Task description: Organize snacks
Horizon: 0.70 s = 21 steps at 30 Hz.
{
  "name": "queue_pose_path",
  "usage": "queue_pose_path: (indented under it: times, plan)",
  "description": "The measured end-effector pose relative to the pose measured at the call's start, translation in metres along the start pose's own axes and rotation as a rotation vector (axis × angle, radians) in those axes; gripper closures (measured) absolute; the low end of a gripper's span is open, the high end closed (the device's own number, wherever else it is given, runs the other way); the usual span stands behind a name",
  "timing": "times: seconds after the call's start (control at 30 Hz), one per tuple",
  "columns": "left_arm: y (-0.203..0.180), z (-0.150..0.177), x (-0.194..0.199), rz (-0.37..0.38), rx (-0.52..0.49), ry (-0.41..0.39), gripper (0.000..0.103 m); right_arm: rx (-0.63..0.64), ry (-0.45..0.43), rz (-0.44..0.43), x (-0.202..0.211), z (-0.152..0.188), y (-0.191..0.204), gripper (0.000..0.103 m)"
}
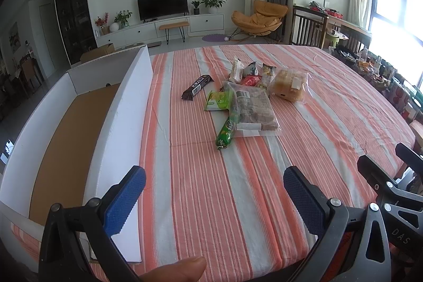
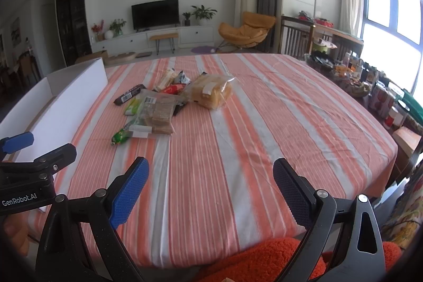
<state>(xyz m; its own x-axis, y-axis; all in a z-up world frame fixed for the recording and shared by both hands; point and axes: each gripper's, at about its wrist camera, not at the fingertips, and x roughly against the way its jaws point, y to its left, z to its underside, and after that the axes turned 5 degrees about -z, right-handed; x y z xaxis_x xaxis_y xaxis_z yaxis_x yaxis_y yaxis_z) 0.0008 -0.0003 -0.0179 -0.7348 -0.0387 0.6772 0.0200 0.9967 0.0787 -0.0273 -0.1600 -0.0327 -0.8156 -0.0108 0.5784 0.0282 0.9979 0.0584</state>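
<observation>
Both tools hover low over the near edge of the tabletop point(image 1: 330, 86), which carries a striped cloth. The left hand-held gripper point(image 1: 214, 200) has its blue pads wide apart and holds nothing; the right hand-held gripper point(image 2: 211, 192) is the same, spread and empty.

The snacks point(image 1: 246, 94) lie in a loose pile toward 12 o'clock, well apart from both tools. The white box point(image 1: 124, 110) stands at 10 o'clock, open and seemingly empty.

I judge that nothing is sorted yet. To start well, take an outer piece first: the green sausage pack point(image 1: 226, 132) lies nearest, and the dark chocolate bar point(image 1: 197, 87) lies toward the box. Close across the narrow side, so the soft bread bag point(image 1: 289, 85) is not crushed.
</observation>
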Motion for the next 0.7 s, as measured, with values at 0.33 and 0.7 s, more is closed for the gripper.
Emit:
queue_pose_path:
  times: [0.33, 0.7]
  plan:
    - [-0.0009, 0.0005, 0.0, 0.0, -0.001, 0.001, 0.0, 0.0, 0.0, -0.001, -0.0003, 0.0003, 0.0001, 0.006]
    - [-0.0045, 0.0026, 0.0007, 0.007, -0.002, 0.003, 0.0, -0.002, 0.009, -0.006, -0.0035, 0.0028, 0.0004, 0.006]
